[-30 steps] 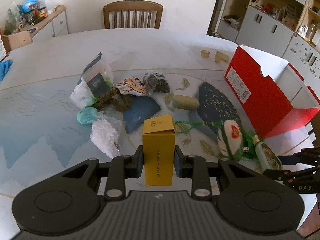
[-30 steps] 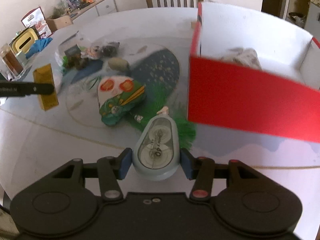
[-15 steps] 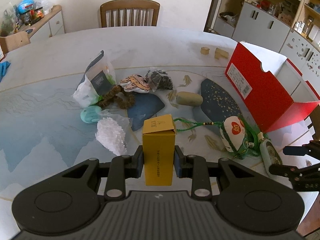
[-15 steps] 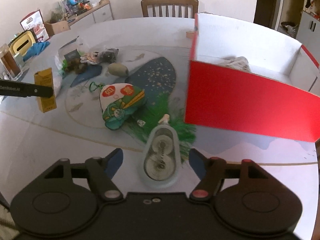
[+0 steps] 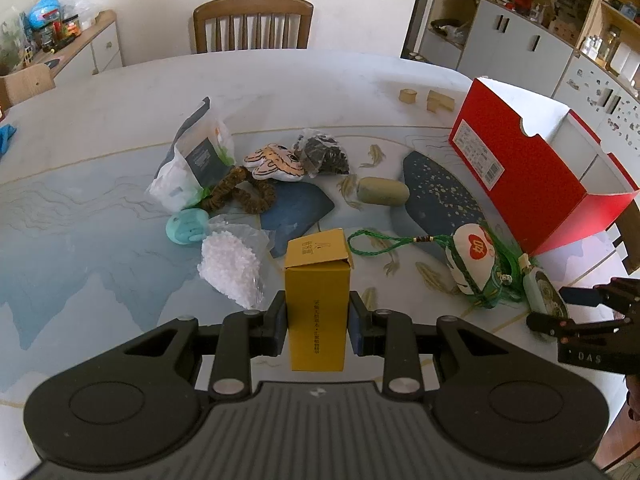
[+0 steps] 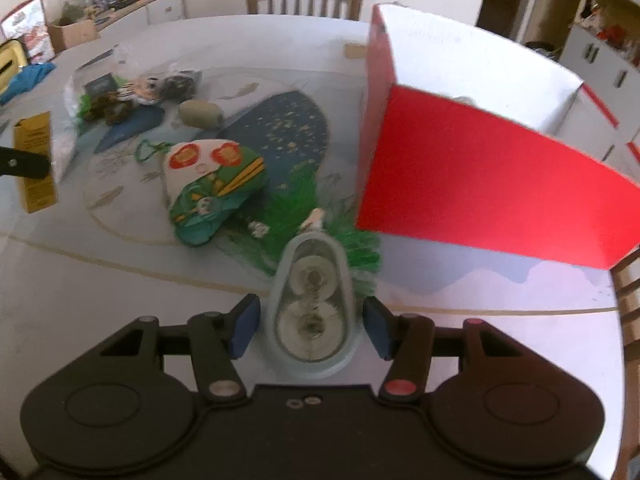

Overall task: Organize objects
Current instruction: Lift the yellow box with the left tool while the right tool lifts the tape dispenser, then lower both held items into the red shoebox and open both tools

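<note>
Two grips differ: in the left view, the left gripper pinches the yellow carton above the table, while in the right view, the right gripper, jaws just narrowing, straddles without touching the tape dispenser, which may skid off-centre short of the red box.

Yellow carton: matt paperboard, creased flap. Red box: smooth coated card, white inside, paper label. Correction-tape case: translucent glossy plastic. Green pouch: embroidered cloth with corded loop. Bench: smooth, lightly glossy printed surface. Chair: varnished wood. Left tool: matt black plastic.
</note>
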`<state>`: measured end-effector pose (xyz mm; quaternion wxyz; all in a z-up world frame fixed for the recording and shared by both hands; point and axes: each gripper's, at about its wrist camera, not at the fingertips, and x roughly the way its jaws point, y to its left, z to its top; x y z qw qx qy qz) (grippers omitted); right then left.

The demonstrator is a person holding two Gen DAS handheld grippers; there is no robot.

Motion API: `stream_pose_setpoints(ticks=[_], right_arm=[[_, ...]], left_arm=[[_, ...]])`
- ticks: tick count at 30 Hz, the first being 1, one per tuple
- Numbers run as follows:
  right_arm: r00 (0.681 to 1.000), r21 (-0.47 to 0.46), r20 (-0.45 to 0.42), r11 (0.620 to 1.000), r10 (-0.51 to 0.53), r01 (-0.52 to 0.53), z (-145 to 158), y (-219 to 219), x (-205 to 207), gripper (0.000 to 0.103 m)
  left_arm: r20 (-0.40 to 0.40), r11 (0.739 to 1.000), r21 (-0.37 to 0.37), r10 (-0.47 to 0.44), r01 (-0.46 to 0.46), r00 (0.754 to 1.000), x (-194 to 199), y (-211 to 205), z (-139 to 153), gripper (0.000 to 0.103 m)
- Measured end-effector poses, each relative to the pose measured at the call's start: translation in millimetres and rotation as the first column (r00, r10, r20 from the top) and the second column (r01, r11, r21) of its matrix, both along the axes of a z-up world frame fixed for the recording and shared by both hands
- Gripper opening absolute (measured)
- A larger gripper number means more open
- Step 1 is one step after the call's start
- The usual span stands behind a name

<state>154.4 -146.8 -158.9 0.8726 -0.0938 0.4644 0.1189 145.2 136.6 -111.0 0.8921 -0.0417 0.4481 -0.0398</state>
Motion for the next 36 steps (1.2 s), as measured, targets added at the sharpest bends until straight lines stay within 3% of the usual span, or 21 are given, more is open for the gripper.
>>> stream_pose_setpoints(ticks=[11, 15, 19, 24, 36], right_arm=[[0.998, 0.056, -0.013, 0.996, -0.066, 0.067, -1.2, -8.5, 2.6, 0.056], [0.997, 0.047, -0.008, 0.996, -0.078, 0.078, -2.3, -12.4, 2.3, 0.063], [0.997, 0.065, -0.01, 0.995, -0.074, 0.074, -0.8, -14.6, 1.2, 0.05], [0.997, 0.1, -0.026, 0.992, -0.07, 0.072, 2.0, -17.4, -0.4, 0.05], [0.997, 0.245, 0.043, 0.969, -0.058, 0.046, 76.3, -46.2, -9.9, 0.05]], left_arm=[[-0.001, 1.0, -0.001, -0.001, 0.001, 1.0, -2.4, 0.4, 0.3, 0.029], [0.002, 1.0, -0.002, 0.0, 0.0, 1.0, -3.7, -0.5, 0.7, 0.029], [0.003, 1.0, -0.001, -0.002, 0.002, 1.0, -3.8, -0.7, 0.7, 0.029], [0.002, 1.0, -0.003, -0.004, 0.004, 1.0, -3.7, -4.7, 1.4, 0.029], [0.029, 0.997, -0.056, -0.043, 0.044, 0.999, 4.3, -18.8, 18.6, 0.029]])
